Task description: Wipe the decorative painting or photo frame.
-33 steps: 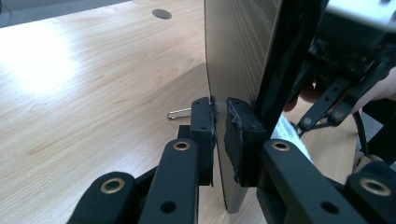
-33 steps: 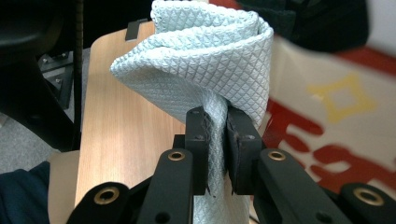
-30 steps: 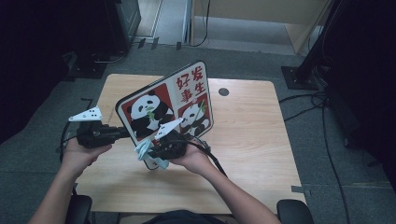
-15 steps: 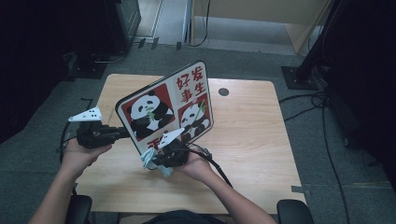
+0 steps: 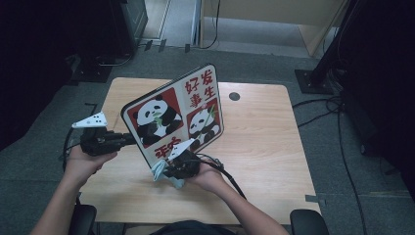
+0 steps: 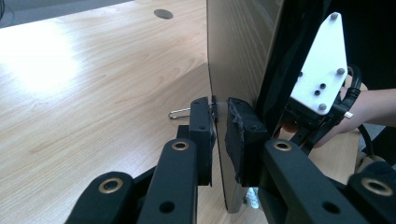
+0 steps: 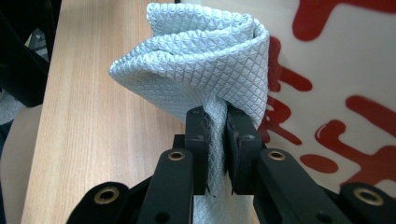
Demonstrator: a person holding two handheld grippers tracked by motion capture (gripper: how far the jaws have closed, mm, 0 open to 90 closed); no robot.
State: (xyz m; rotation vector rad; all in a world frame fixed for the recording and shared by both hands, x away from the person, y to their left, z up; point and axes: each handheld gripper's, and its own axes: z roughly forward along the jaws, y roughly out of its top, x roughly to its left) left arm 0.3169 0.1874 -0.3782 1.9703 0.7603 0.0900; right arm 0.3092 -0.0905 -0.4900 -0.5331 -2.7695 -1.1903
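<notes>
Pale-blue cloth [image 7: 201,70] clenched in right claw [image 7: 216,135], against panda board [image 5: 176,115]; left claw [image 6: 220,126] grasping board edge.

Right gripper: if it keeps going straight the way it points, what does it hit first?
The right gripper is shut on a pale blue cloth, whose bunched end leads. Straight ahead lies the printed face of the panda board; the cloth probably meets it first, though depth is hard to judge.
</notes>
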